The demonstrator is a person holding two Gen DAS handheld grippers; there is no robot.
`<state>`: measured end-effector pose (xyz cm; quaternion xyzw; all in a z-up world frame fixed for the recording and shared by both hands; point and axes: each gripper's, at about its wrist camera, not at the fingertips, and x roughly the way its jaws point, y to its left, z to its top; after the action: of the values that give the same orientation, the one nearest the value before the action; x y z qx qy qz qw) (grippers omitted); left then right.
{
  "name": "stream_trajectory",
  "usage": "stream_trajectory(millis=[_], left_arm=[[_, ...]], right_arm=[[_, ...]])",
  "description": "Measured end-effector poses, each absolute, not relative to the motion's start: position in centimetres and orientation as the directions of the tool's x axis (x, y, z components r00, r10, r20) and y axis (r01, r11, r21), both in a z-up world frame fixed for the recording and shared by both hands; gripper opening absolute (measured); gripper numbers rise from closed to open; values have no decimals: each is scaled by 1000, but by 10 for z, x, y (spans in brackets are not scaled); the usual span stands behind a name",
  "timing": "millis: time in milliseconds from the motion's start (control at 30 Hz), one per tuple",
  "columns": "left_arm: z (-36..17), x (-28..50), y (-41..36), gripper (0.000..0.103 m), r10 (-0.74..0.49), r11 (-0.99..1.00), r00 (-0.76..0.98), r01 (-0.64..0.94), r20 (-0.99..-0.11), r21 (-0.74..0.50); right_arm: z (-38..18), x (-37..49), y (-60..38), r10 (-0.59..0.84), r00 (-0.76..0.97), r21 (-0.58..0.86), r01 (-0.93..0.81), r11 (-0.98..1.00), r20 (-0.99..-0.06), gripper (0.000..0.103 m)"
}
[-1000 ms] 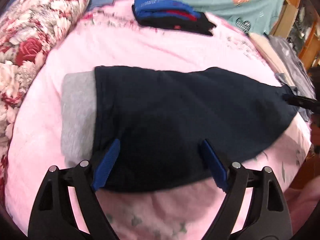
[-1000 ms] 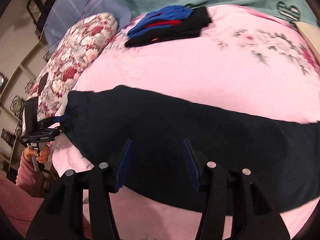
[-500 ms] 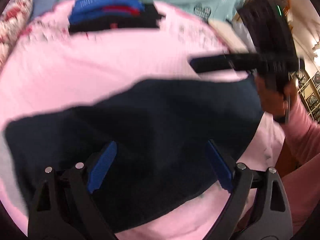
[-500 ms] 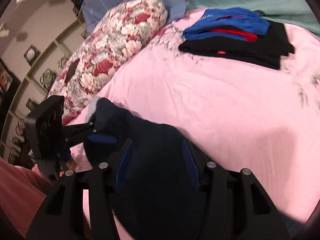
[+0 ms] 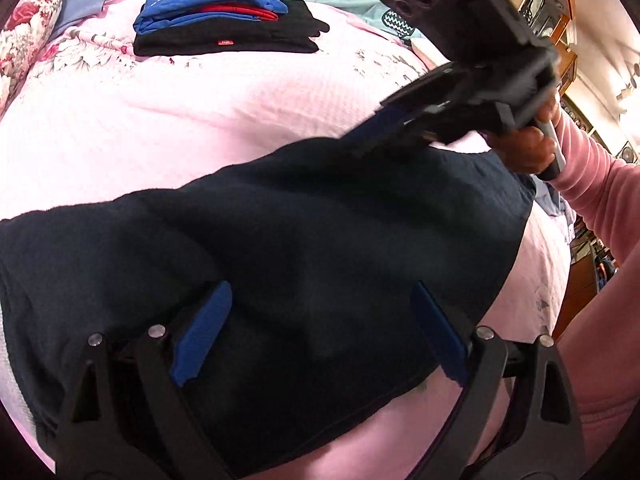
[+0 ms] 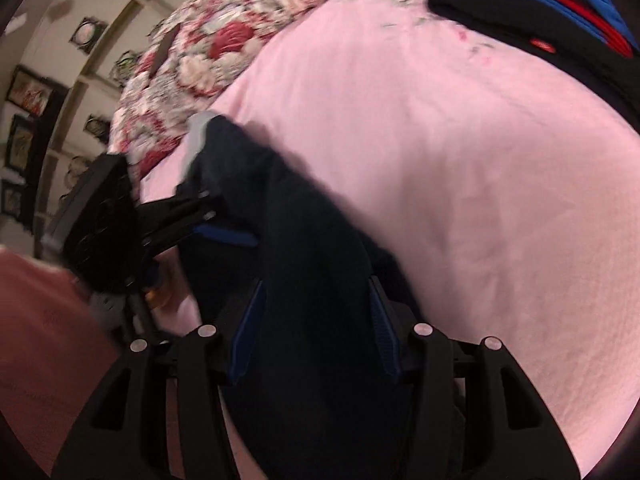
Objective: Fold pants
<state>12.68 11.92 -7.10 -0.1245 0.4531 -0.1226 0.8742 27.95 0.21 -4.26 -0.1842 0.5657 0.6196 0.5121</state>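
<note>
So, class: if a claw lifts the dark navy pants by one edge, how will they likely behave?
The pants would probably drape and sag rather than hold shape: they already bunch and hang in soft folds between the right claw's pads. They look thick and fleecy, so likely grippy, not slippery. On the soft pink bedspread, pushing would probably wrinkle them rather than slide them whole.

The left gripper (image 5: 320,332) points steeply down with its jaws spread wide; they have just been opening, and dark cloth lies under them, not pinched. The right gripper (image 6: 316,332) also tilts down, its jaws half apart with dark cloth between the blue pads. A hand (image 5: 528,148) in a pink sleeve (image 5: 600,200) holds it on the far right.
</note>
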Motion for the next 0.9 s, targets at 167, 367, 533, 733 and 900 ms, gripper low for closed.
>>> stream_trajectory(millis=[167,367,533,733,900], left_arm=[[-71,129,119,94,-334,937,558,106,-760,-334],[-71,127,114,94,-312,946,557,113,-770,-302],[-71,127,112,96,-309,948,554,119,-773,-294],[-71,126,111,97,-289,956,557,117,-779,-270],[-69,125,110,97,-279,958,559,113,-781,-262]], right_arm=[[-56,278,2,372,-435,519,-839,162,-820,52],[-71,293,7,358,-515,601,-776,192,-779,60],[-79,293,18,398,-621,706,-699,108,-676,71],[-80,329,12,581,-567,761,-632,147,-584,49],[-86,348,-9,645,-428,708,-658,257,-633,46]])
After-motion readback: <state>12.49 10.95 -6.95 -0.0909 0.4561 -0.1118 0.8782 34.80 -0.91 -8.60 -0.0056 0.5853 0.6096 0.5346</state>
